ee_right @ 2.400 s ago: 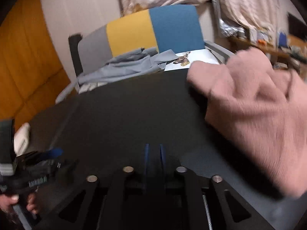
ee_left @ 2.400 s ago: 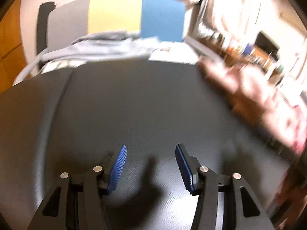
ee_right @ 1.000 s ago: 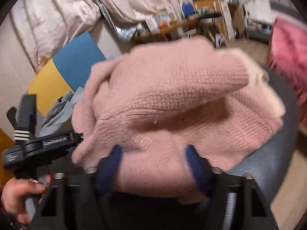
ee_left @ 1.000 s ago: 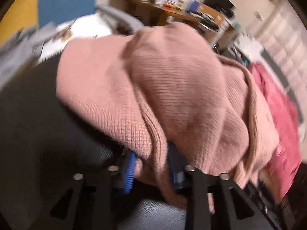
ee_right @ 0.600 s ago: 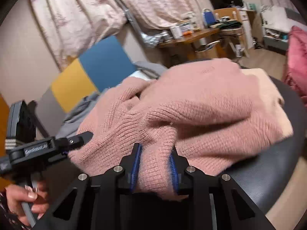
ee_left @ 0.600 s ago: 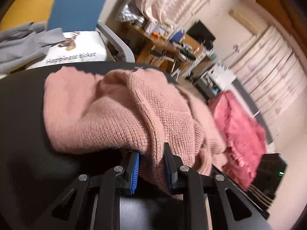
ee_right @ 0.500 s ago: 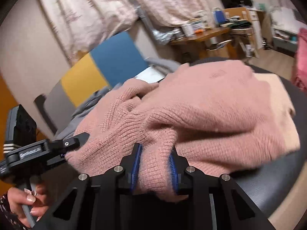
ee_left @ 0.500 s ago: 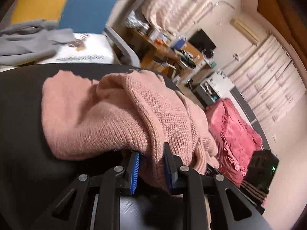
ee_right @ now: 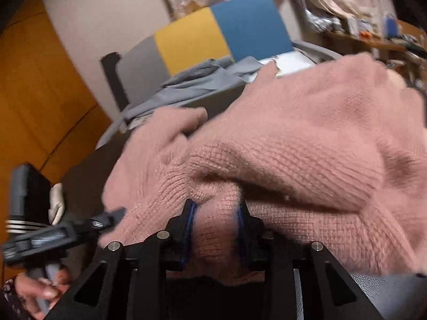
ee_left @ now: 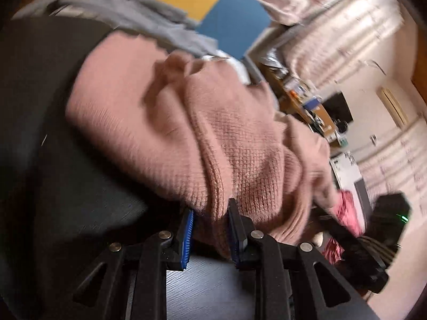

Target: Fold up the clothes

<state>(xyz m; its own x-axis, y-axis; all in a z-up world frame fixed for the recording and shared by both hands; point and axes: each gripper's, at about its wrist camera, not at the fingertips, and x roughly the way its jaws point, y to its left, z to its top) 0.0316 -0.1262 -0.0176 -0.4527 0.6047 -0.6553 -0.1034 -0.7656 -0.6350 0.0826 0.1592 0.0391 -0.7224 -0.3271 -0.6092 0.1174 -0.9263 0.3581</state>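
A pink knitted sweater (ee_left: 192,122) lies bunched on the dark round table (ee_left: 53,122). My left gripper (ee_left: 210,218) is shut on a fold at its near edge. In the right wrist view the same sweater (ee_right: 307,144) fills the middle and right, and my right gripper (ee_right: 217,213) is shut on another fold of its edge. The left gripper (ee_right: 106,220) also shows there at the lower left, held by a hand, pinching the sweater's left side. The right gripper's body (ee_left: 355,253) shows at the lower right of the left wrist view.
A chair with grey, yellow and blue back panels (ee_right: 213,40) stands behind the table, with grey clothes (ee_right: 197,85) and a white printed garment (ee_right: 291,64) on its seat. A cluttered desk (ee_right: 373,37) and a red blanket (ee_left: 347,213) lie to the right.
Both grippers closed on the sweater about a second ago and keep hold. They have since swung left with it, dragging it toward the table's middle; the chair is back in view.
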